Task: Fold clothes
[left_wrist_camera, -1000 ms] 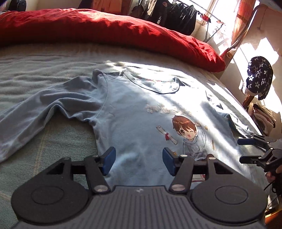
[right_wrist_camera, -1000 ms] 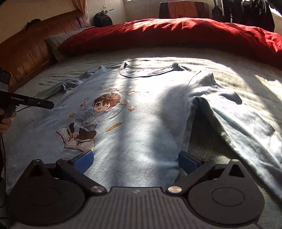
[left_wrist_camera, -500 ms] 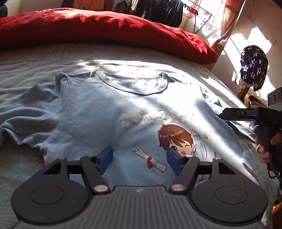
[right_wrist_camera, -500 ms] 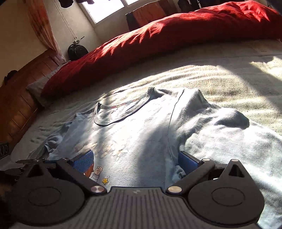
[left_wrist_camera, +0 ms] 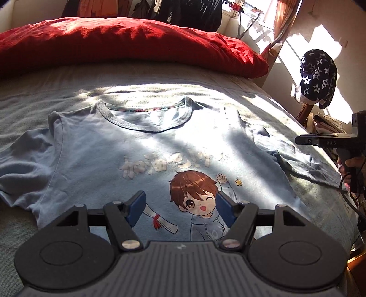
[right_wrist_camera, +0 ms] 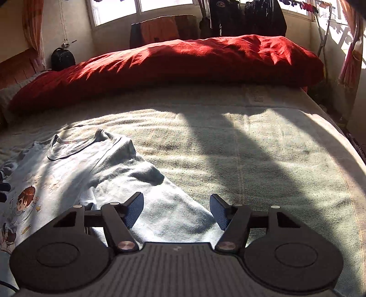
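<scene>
A light blue T-shirt with a cartoon boy print lies face up on the bed, collar toward the red duvet. My left gripper is open and empty, low over the print at the shirt's chest. My right gripper is open and empty over the shirt's long right sleeve, which lies spread out on the grey blanket. The right gripper also shows in the left wrist view beyond the shirt's right side. The T-shirt body shows at the left of the right wrist view.
A red duvet lies bunched along the far side of the bed. A grey blanket covers the mattress. A star-patterned dark cloth hangs at the right bedside. Clothes hang on a rack by the window.
My left gripper moved forward up the shirt, from the hem to the chest print. My right gripper swung right, off the shirt's body and over its right sleeve. Both stayed open.
</scene>
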Demonstrator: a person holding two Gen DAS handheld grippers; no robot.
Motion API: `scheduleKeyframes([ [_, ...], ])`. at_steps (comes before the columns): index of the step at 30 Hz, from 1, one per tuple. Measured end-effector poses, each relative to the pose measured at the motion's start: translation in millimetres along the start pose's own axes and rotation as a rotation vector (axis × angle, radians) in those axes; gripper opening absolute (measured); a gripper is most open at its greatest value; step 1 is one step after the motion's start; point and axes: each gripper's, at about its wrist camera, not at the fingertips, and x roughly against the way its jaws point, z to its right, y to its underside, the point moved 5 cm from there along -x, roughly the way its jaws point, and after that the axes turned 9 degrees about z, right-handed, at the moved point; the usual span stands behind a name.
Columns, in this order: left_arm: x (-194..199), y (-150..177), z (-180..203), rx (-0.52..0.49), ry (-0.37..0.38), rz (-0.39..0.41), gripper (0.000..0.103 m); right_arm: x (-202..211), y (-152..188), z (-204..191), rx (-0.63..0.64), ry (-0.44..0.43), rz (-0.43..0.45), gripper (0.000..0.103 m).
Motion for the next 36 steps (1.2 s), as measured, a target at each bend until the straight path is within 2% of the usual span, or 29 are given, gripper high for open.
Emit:
scheduleKeyframes([
  [2, -10.6, 9.7, -3.5, 0.002, -0.012, -0.042, 0.069, 7.4, 7.6, 9.2, 0.017, 0.004, -0.017, 0.067],
  [6, -6.9, 6.0, -0.7, 0.009, -0.021, -0.028, 0.070, 23.0, 24.2, 33.6, 0.005, 0.045, -0.041, 0.064],
  [8, -5.7, 1.9, 5.3, 0.000, -0.005, -0.019, 0.071, 26.0, 23.5, 36.4, -0.070, -0.008, -0.033, 0.063],
  [10, -12.3, 3.8, 9.0, -0.020, -0.013, -0.047, 0.074, 18.3, 15.6, 28.6, -0.160, -0.099, -0.008, 0.063],
  [15, -18.2, 8.4, 12.3, -0.059, -0.018, -0.054, 0.079, -33.9, -5.6, -18.3, -0.279, -0.246, -0.028, 0.063],
  [17, -18.2, 8.5, 11.6, -0.060, -0.009, -0.052, 0.079, -61.6, -10.0, -39.2, -0.278, -0.221, -0.083, 0.063],
  [18, -17.8, 8.4, 10.7, -0.057, -0.004, -0.050, 0.079, -72.5, -8.6, -45.5, -0.233, -0.174, -0.098, 0.062],
  [20, -16.6, 7.8, 8.7, -0.050, 0.005, -0.043, 0.080, -86.7, -7.9, -53.3, -0.120, -0.064, -0.101, 0.061],
  [23, -14.5, 6.2, 5.8, -0.044, 0.014, -0.027, 0.080, -95.5, -11.5, -50.2, -0.033, 0.033, -0.089, 0.062],
  [26, -5.5, -2.6, 3.6, -0.047, -0.009, -0.003, 0.079, -92.2, -22.1, -37.0, -0.079, 0.103, -0.094, 0.063],
  [29, -1.8, -8.5, -3.9, -0.040, -0.007, 0.016, 0.080, -80.4, -37.1, -58.2, -0.122, -0.048, -0.073, 0.065],
  [32, -10.5, -2.8, -15.6, -0.007, -0.025, -0.021, 0.080, -89.8, -44.1, -98.4, -0.090, -0.173, -0.083, 0.070],
  [34, -12.1, 1.2, -18.9, -0.007, -0.012, -0.016, 0.080, -109.3, -42.5, -119.0, -0.063, -0.200, -0.112, 0.070],
  [36, -12.9, 2.6, -20.9, 0.002, -0.002, -0.014, 0.081, -131.9, -37.8, -122.5, -0.042, -0.172, -0.137, 0.070],
])
